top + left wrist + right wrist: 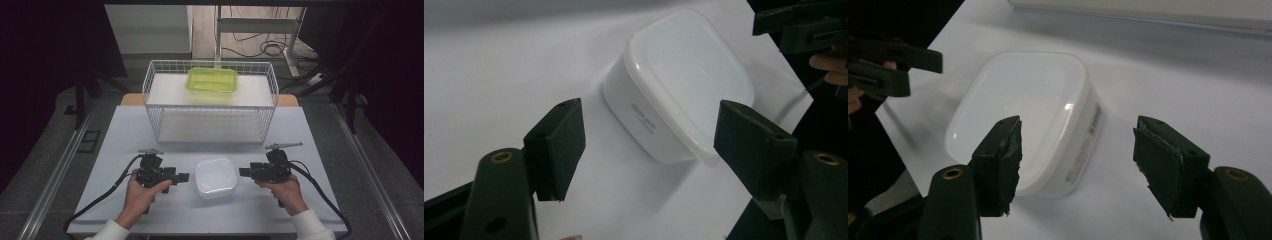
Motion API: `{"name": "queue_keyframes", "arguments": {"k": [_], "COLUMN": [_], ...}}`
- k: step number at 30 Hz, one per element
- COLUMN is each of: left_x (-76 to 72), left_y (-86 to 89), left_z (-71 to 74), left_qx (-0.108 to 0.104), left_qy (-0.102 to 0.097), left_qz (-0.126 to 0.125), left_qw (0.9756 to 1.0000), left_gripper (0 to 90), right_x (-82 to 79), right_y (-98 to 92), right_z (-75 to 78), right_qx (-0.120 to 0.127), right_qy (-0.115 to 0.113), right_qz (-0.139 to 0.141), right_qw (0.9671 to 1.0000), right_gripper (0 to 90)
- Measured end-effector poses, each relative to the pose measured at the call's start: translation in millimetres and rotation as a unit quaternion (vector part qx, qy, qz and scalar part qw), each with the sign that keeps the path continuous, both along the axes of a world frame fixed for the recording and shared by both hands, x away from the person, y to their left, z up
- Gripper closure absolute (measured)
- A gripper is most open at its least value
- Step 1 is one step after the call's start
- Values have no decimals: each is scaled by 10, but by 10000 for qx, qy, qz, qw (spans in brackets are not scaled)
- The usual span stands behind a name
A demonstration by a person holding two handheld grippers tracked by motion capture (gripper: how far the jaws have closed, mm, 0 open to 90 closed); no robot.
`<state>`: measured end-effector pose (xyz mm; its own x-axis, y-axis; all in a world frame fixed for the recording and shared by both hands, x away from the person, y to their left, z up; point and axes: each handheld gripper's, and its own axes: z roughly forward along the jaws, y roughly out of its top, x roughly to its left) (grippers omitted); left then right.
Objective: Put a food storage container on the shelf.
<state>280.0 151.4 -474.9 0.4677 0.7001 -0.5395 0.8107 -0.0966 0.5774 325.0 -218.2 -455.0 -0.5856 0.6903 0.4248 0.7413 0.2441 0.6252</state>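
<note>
Your left gripper [184,177] and right gripper [244,171] are both standing released in the high view, flanking one white lidded container [215,176] sitting on the table [125,150] between them, untouched. You are also facing one wire basket rack [210,102] carrying one green container [212,80] on its top shelf. In the left gripper view your jaws are gaping wide with the white container [684,80] lying beyond them; its small side print is too blurred to read. In the right gripper view the jaws are spreading apart, the container [1023,115] partly hidden behind one pad, nothing gripped.
</note>
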Motion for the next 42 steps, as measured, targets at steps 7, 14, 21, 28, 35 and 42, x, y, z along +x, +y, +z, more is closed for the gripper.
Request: {"name": "queue_keyframes", "arguments": {"k": [7,14,21,28,35,42], "left_x": [27,125,155,155,140,127], "left_y": [-94,-139,-170,-198,-249,-220], "left_z": [-110,-211,-287,-330,-403,-364], "left_qx": [-410,-724,-760,-907,-1172,-1267], "left_qy": [268,490,664,864,1105,1022], "left_qz": [152,320,295,282,253,354], "left_qw": [9987,9957,9945,9917,9866,9860], "left_gripper": [292,330,372,429,545,693], "right_x": [56,177,216,225,249,231], "right_y": [77,142,153,174,194,191], "right_z": [-89,-206,-231,-264,-311,-324], "right_qx": [170,343,483,611,652,584], "right_qy": [239,587,737,902,1087,1201], "right_qz": [114,163,179,234,260,163], "right_qw": [9995,9976,9960,9938,9916,9909], "right_gripper": [398,431,474,518,581,655]}}
